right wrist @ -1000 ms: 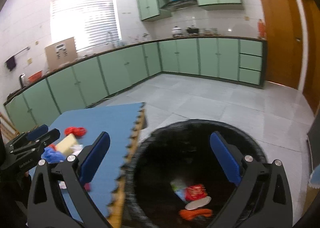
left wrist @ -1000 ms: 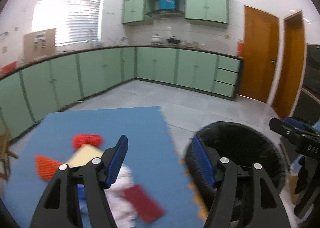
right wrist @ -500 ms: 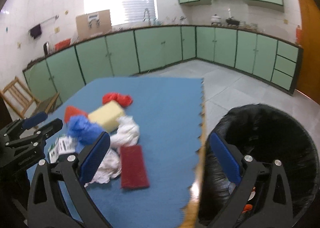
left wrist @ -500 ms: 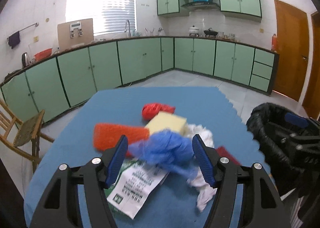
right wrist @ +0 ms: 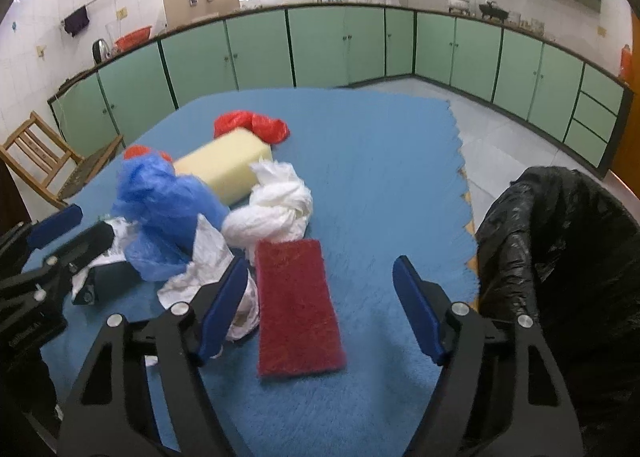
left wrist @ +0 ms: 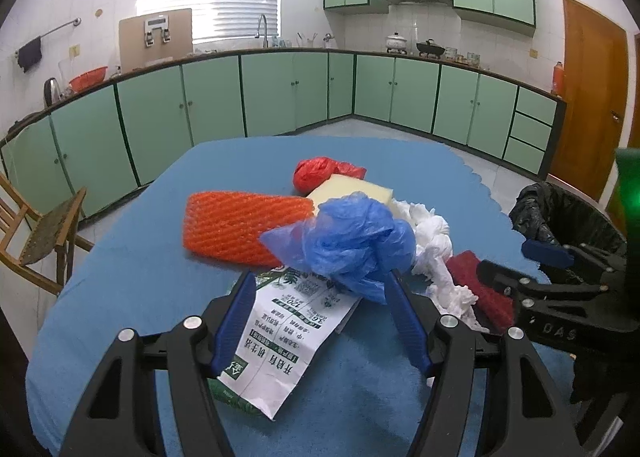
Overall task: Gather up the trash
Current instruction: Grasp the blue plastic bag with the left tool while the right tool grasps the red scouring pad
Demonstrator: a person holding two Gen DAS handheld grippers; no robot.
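Trash sits in a heap on the blue mat (left wrist: 132,285), and I have two grippers looking at it. My left gripper (left wrist: 318,299) is spread wide and grips nothing. The blue plastic bag (left wrist: 352,241) lies straight ahead of it at 12 o'clock, just past the tips, a little toward the right finger. The printed paper packet (left wrist: 280,341) lies flat right under and between those fingers, with its long side running from 7 o'clock to 1 o'clock.

My right gripper (right wrist: 318,297) is spread wide too and grips nothing. The red scrub pad (right wrist: 296,305) lies flat between its fingers, closer to the left one, and its long side points away from me toward 12 o'clock. The white crumpled bag (right wrist: 272,205) is at 11 o'clock from it, touching the far end of the pad. The black trash bin (right wrist: 560,257) stands at 3 o'clock, just beside the mat's edge.

I think the right gripper is the nearer one for the pad, and the bin is on its side. The pad is flat and thin, so the fingers may need to dip low to catch its long edges. The left one is nearer the blue bag.
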